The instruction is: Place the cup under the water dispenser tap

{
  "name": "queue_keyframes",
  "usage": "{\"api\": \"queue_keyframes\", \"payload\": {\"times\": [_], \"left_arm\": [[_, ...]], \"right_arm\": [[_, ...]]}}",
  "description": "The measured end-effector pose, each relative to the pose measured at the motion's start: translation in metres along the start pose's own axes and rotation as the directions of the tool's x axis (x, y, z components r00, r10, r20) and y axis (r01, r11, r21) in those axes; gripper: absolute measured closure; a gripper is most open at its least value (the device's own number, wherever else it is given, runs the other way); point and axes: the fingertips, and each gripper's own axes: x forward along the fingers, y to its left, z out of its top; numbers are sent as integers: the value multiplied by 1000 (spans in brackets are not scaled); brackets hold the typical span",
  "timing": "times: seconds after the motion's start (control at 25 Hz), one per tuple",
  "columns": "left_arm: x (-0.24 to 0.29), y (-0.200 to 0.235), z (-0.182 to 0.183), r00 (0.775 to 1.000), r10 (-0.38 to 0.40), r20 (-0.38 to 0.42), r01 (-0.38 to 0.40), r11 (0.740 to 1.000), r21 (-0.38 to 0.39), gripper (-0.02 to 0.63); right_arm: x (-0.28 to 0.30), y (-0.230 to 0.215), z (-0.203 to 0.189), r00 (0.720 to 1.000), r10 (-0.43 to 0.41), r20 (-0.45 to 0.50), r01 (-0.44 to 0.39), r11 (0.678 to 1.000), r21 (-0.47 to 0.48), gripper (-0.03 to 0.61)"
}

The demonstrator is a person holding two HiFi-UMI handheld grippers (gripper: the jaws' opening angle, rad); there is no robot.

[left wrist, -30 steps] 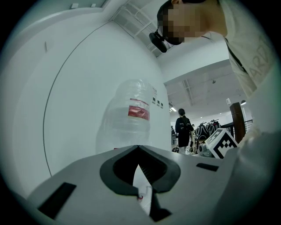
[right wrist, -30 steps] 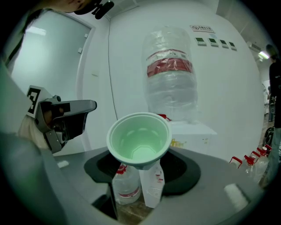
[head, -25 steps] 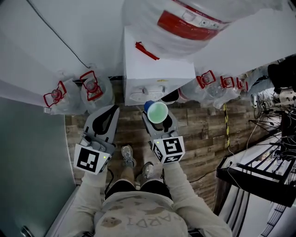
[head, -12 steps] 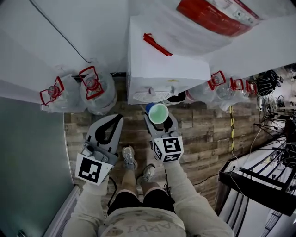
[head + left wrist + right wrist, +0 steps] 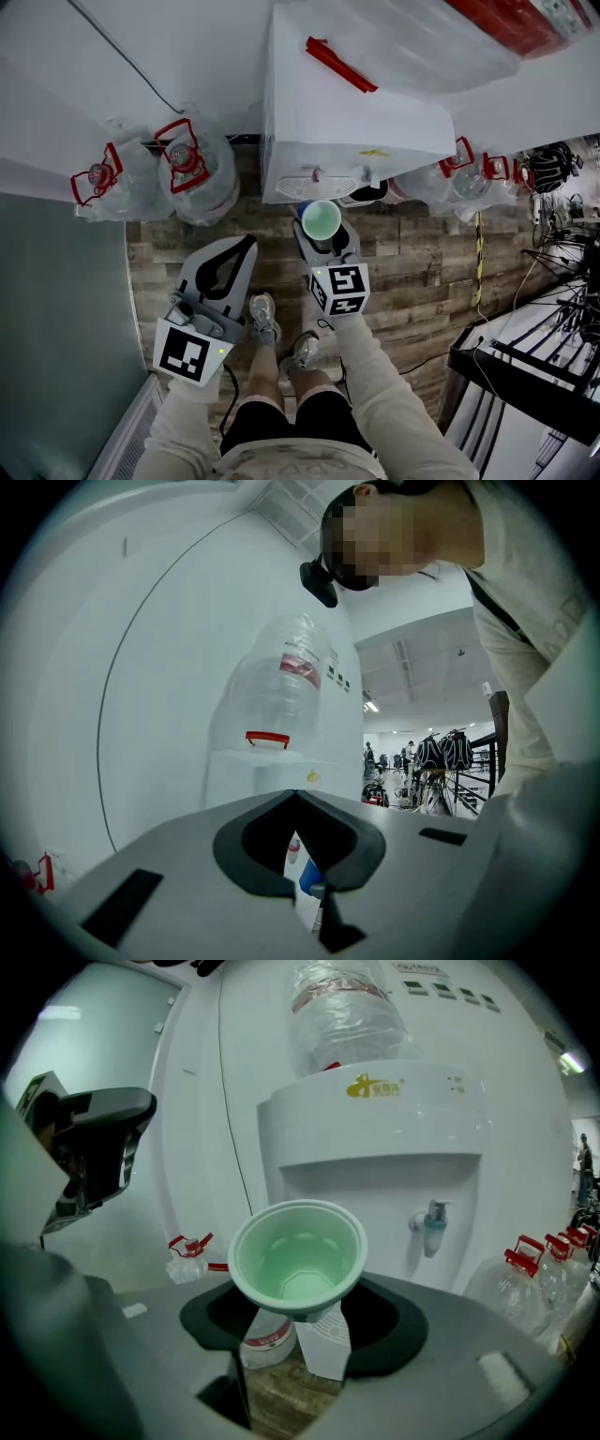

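**Item: cup**. Pale green, upright, mouth up, empty. Clamped round its lower body by the right claw, so its long axis stands vertical and across the jaws.

**Item: left claw**. Jaws drawn together on nothing, held at 9 o'clock of the right claw, level with it and apart.

**Item: water dispenser**. White, bottle on top, standing on the plank floor at 12 o'clock of the cup.

**Key relation:** in the right gripper view the tap sits at 2 o'clock of the cup's rim, farther in and a little higher. The cup is not yet below it. The right hand is nearer and already carries the load.

**Judgement:** the move needs travel forward and toward 3 o'clock, keeping the cup upright.

**Also present:** spare bottles at 10 o'clock.
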Motion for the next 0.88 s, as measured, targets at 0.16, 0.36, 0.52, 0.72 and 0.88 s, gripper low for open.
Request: {"api": "queue_keyframes", "payload": {"times": [0.16,0.36,0.52,0.72,0.88], "left_arm": [[1,4,-15,1000,-2,1,2,1000,1,607],[-2,10,-35,1000,11,-2,-11,1000,-10,607],[-7,13,-50,1000,22,-11,-22,1000,-18,607],[-10,16,-66,999,25,-28,-25,999,-24,607],[-11,18,-75,999,22,-39,-23,1000,-22,607]], "right_arm": [[18,-3,-24,1000,3,-18,-3,1000,0,299],[42,-12,-47,1000,-10,-22,10,1000,9,299],[59,-20,-60,999,-23,-30,23,1000,13,299],[76,-29,-79,998,-37,-55,38,999,9,299],[87,-35,-94,996,-48,-75,49,999,14,299]]}}
